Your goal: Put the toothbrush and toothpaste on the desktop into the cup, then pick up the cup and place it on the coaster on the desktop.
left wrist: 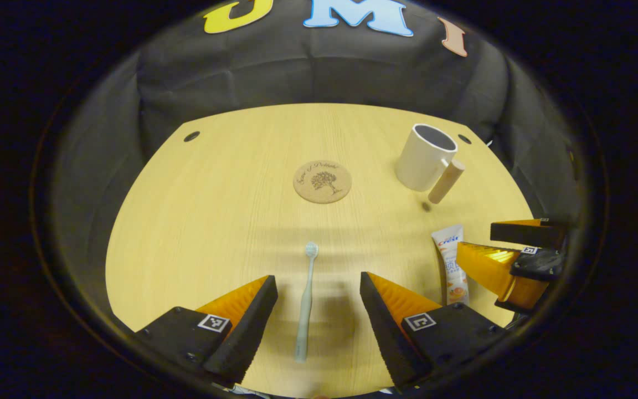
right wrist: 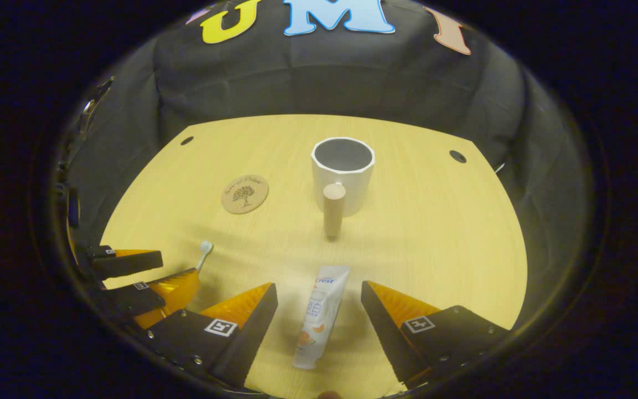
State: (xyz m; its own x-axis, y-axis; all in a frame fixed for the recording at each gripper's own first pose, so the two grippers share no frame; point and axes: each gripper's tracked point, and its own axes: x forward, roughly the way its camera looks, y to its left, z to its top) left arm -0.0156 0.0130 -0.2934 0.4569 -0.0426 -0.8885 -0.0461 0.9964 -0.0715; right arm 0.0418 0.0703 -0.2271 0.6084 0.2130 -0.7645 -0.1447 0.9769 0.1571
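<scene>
Tongs (left wrist: pixel 319 310) (right wrist: pixel 319 316) agape astride toothbrush (left wrist: pixel 305 302), toothpaste (right wrist: pixel 319 316).

- The toothbrush (left wrist: pixel 305 299) is being straddled, untouched, by the spread fingers of the left gripper (left wrist: pixel 318 310).
- The toothpaste (left wrist: pixel 452 266) is being partly covered by the right gripper (left wrist: pixel 496 249).

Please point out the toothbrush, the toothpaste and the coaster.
toothbrush (left wrist: pixel 304 310), left gripper view, middle of handle.
toothpaste (right wrist: pixel 319 316), right gripper view, middle of tube.
coaster (left wrist: pixel 322 181), left gripper view, centre of top face.
</scene>
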